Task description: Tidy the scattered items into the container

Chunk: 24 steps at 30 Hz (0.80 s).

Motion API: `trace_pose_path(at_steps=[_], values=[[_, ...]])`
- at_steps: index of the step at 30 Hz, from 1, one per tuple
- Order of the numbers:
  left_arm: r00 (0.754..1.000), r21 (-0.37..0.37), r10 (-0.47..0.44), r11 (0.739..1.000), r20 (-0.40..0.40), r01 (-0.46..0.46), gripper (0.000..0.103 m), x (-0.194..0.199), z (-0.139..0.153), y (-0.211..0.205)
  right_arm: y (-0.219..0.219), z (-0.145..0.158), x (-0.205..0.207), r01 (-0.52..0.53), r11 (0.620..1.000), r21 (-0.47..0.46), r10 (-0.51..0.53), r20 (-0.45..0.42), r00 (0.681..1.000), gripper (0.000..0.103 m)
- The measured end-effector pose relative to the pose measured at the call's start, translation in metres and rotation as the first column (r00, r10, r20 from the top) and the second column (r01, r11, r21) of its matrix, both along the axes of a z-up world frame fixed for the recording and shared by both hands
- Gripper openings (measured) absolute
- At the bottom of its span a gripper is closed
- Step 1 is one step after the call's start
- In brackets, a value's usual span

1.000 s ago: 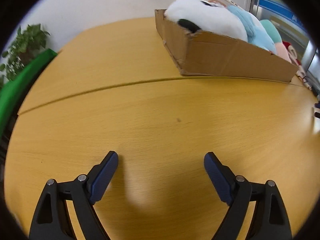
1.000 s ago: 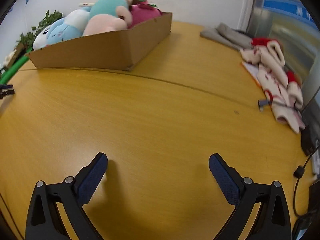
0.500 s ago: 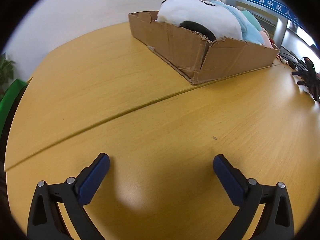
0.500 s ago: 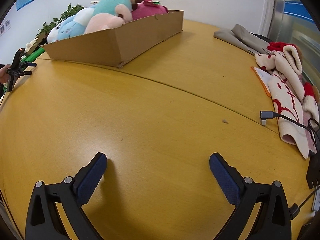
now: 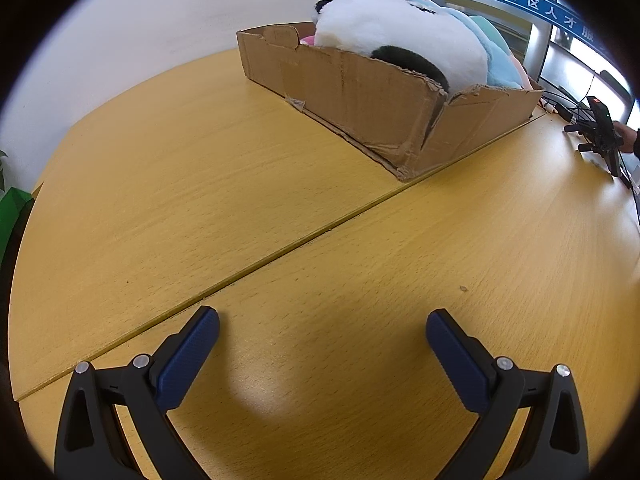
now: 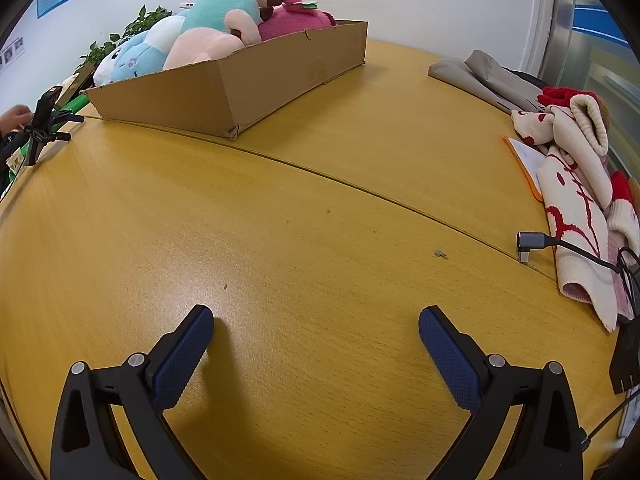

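Cardboard box (image 6: 248, 80): packed with plush toys (image 6: 200, 36). Left claw (image 5: 322, 330), right claw (image 6: 316, 326): both agape, empty, above bare tabletop (image 6: 320, 220). Step: apparently finishing; next, check for strays.

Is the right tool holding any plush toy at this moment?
No. The right tool is open over bare table; the plush toys sit in the cardboard box.

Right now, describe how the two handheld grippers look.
The left gripper and right gripper look alike: black plastic arms with triangular cut-outs, silver round pivot bolts, and fingers tipped with dark blue, finely textured pads. No cables, markings or sleeves show on them.
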State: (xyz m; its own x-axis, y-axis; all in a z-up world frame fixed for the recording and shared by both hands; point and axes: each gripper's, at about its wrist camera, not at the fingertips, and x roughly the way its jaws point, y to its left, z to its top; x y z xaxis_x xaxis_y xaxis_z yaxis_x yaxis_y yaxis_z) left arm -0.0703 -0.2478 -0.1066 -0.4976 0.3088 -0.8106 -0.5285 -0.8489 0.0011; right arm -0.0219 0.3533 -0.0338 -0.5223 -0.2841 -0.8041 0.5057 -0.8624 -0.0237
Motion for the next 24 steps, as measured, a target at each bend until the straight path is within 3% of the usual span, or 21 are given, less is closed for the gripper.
trace_pose_path(at_steps=[24], values=[[1.000, -0.002, 0.003, 1.000, -0.003, -0.003, 0.103, -0.0004, -0.0007, 0.0068, 0.0000, -0.0007, 0.0005, 0.000, 1.000, -0.001, 0.000, 0.000, 1.000, 0.103]])
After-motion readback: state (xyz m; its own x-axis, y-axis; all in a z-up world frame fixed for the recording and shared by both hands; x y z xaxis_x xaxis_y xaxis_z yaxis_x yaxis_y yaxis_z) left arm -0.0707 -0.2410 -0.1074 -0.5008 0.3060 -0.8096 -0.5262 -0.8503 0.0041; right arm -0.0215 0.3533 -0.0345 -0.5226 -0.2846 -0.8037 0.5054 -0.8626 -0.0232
